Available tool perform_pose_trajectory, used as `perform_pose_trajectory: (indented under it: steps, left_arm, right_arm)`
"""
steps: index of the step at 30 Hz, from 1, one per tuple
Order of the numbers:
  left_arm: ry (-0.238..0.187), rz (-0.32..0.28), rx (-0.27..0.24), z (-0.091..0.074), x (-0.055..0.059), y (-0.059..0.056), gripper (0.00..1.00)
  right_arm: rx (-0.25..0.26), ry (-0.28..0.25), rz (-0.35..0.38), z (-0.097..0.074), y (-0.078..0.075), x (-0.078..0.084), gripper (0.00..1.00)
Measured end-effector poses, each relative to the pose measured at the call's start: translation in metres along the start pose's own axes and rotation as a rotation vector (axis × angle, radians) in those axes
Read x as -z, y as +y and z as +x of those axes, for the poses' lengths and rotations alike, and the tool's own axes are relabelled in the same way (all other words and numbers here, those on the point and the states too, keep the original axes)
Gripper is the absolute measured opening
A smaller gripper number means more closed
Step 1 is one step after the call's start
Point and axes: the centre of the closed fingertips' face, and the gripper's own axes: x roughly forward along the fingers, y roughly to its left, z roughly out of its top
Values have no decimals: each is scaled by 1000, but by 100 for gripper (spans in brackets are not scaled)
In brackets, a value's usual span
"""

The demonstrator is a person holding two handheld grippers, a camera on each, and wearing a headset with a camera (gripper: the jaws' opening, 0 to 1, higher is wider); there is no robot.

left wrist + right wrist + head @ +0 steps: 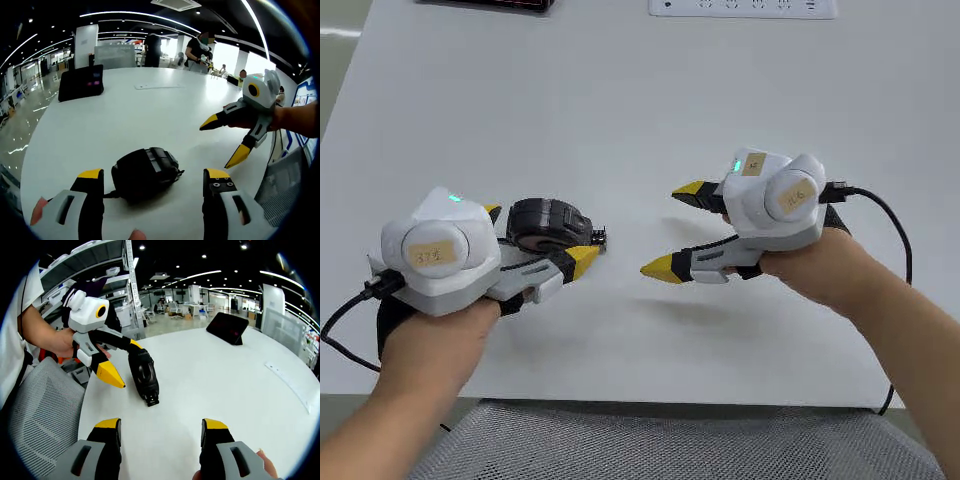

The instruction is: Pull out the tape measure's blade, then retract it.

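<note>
- You are working in a big open-plan office or lab hall, where long ceiling light strips point(145, 13) run above a glossy floor point(20, 125).
- Your white bench point(620, 100) has a power strip point(742, 8) at its far edge and a mesh chair point(670, 440) at its near edge.
- A metal shelving rack point(127, 285) stands beside you, and people point(199, 47) stand beyond the bench's far edge.

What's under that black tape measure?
The white table is under the tape measure, which sits right on it. Its bottom side is covered by its own body, so I cannot see whether anything is tucked beneath.
</note>
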Motion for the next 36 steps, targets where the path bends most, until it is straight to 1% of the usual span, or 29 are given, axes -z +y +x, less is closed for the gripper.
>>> perform_pose_trajectory:
  steps: [4,7,12,19,23,26,29,31,33,36]
  left_arm:
    - [0,46,6,-5,-2,-1,81]
    - [1,68,9,-8,-2,0,83]
    - [6,96,21,-13,0,0,86]
    - [13,114,57,-20,4,1,89]
    - [21,118,72,-22,7,1,92]
    - [32,122,85,-24,10,1,93]
    - [43,139,93,-26,14,1,96]
    - [46,142,106,-28,16,1,96]
    - [51,148,109,-29,18,1,96]
    - [49,148,113,-32,19,2,98]
  right_arm:
    - [17,-2,0,-9,-1,1,64]
    - [24,0,1,-15,-2,1,65]
    - [38,2,-2,-23,-4,5,69]
    - [54,12,7,-34,-4,12,74]
    - [71,13,20,-41,-6,16,77]
    - [88,10,17,-46,-7,19,81]
    - [90,3,12,-51,-5,19,83]
    - [91,5,14,-53,-4,22,84]
    - [97,6,12,-55,-4,24,85]
    - [100,4,26,-57,-2,25,87]
